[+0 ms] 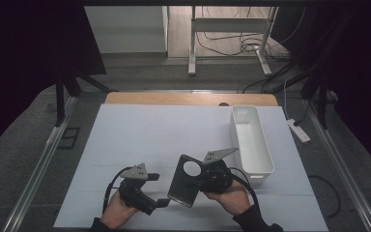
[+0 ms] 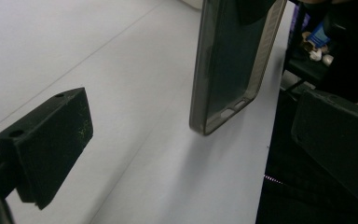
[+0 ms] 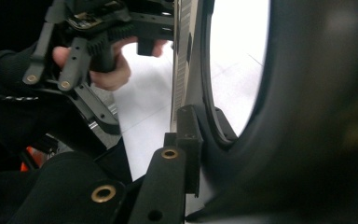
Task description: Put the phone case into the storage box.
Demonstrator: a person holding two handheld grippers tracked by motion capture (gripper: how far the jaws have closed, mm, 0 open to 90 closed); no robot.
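Note:
A dark, see-through phone case (image 1: 183,182) with a round camera hole is held upright over the white sheet (image 1: 149,135), tilted a little. My right gripper (image 1: 204,177) is shut on its upper part; in the right gripper view (image 3: 200,149) one black jaw presses the case's (image 3: 186,56) edge beside the hole. My left gripper (image 1: 158,189) stands open just left of the case's lower end. In the left gripper view (image 2: 191,149) the case's (image 2: 228,70) bottom corner hangs ahead of the wide-apart pads (image 2: 51,144), untouched by them.
A long white bin (image 1: 241,140) stands empty at the right of the sheet, close behind my right hand. The wooden table edge (image 1: 188,99) runs along the back. Metal rails (image 1: 43,159) border both sides. The other hand and its gripper (image 3: 93,56) show in the right gripper view.

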